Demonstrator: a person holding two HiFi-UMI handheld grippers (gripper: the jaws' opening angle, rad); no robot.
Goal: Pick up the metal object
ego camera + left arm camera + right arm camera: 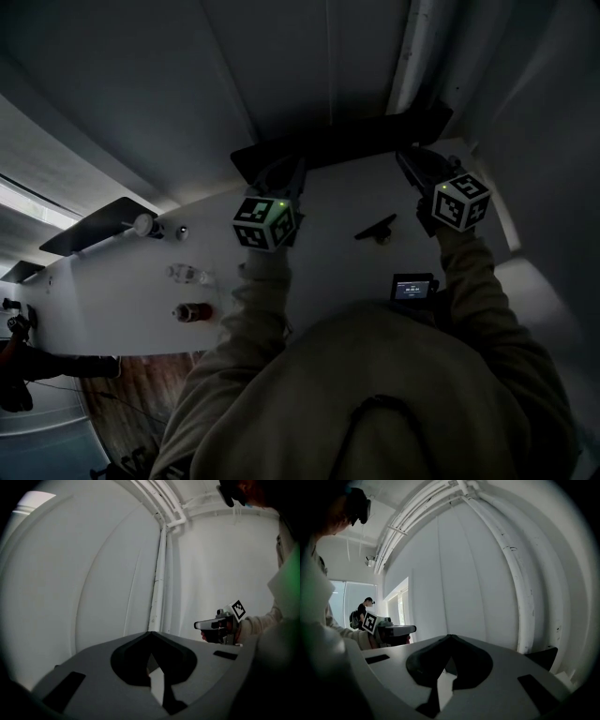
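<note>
The head view is dim. A small dark object with a stem (375, 228) lies on the white table (328, 262) between my two arms. My left gripper (284, 172) is held above the table, left of it, and points at the wall. My right gripper (410, 161) hangs to its right, also raised. In the left gripper view the jaws (150, 633) meet at a point with nothing between them, and the right gripper (213, 624) shows beyond. In the right gripper view the jaws (450, 636) are likewise shut and empty, with the left gripper (396, 630) off to the side.
A long dark shelf (342, 141) runs along the table's far edge by the wall. On the table's left lie a pale round knob (142, 225), a clear bottle (187, 274) and a red can (192, 311). A person stands far off (365, 607). White pipes (520, 588) climb the wall.
</note>
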